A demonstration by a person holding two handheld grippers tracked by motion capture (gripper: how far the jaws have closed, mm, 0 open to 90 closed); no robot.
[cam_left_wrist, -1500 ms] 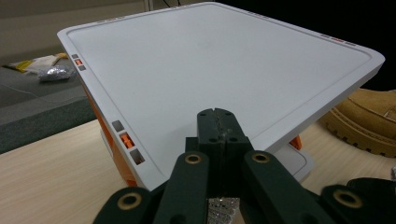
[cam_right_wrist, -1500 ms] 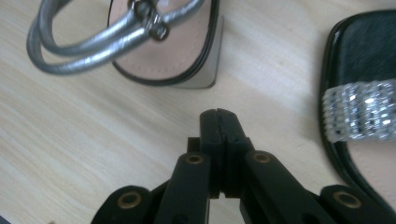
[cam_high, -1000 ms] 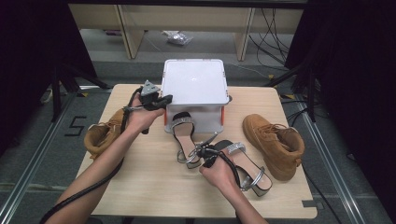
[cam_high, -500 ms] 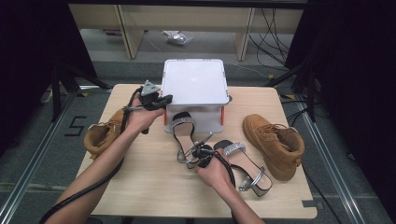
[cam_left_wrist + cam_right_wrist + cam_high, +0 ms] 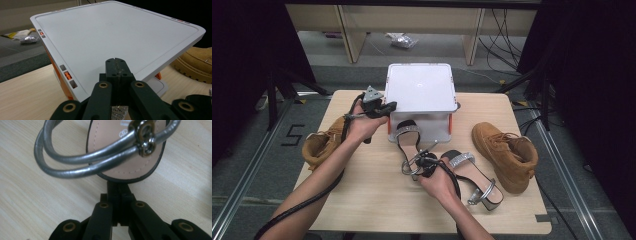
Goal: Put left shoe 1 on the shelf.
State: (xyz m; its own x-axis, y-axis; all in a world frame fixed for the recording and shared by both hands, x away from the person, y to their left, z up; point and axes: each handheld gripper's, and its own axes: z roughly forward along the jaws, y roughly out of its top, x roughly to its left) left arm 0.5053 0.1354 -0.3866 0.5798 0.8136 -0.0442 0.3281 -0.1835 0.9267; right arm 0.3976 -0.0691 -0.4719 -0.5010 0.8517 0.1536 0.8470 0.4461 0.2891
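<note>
Fingers on my right gripper [image 5: 117, 187] are pressed together, empty, tips just short of the heel end of a sandal [image 5: 127, 157] whose silver strap [image 5: 82, 162] loops at their 12 o'clock. My left gripper [image 5: 115, 65] is likewise closed on nothing, hovering over the white box [image 5: 420, 87]. That sandal [image 5: 409, 142] lies at the table [image 5: 362, 195] centre; its mate [image 5: 472, 175] sits at 4 o'clock.

Overhead light falls evenly on the pale table [image 5: 362, 200] and puts soft glare on the white box lid [image 5: 420, 93], while the surroundings stay dark and the close sandal strap [image 5: 82, 161] looks slightly soft.
</note>
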